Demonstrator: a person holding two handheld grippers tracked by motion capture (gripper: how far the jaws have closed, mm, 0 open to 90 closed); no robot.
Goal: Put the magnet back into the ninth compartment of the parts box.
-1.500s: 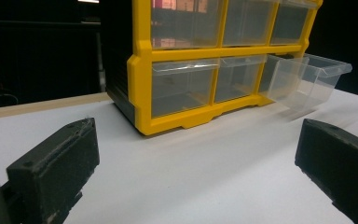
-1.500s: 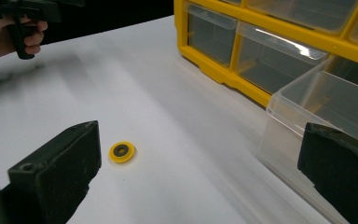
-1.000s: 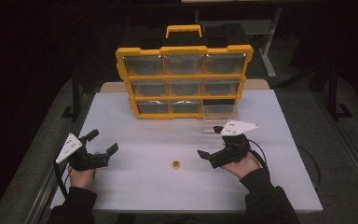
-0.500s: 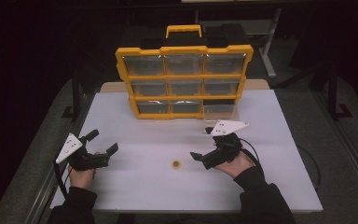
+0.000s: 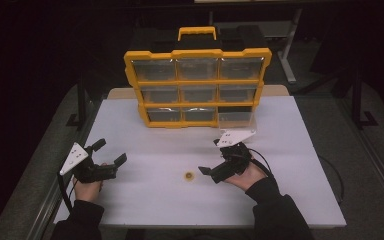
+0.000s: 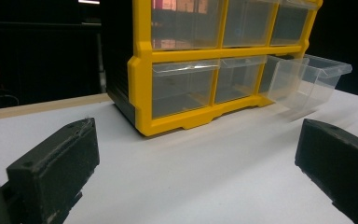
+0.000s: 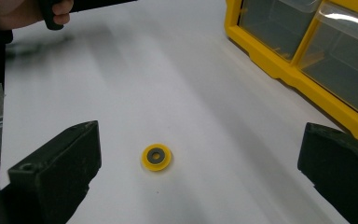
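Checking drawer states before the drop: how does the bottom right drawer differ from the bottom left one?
The bottom right drawer is pulled out of the yellow organizer, its clear body jutting over the table; the bottom left drawer sits pushed in, flush with the frame. The right one's open top is exposed in the left gripper view; the left one's is covered by the frame. Both are clear plastic, and they look alike in size.

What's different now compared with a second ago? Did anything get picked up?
Nothing was picked up. The right gripper slid left across the table toward the small yellow ring, jaws open, and now faces it without touching. The left gripper, the ring, the yellow drawer cabinet and its pulled-out clear drawer stayed as they were.
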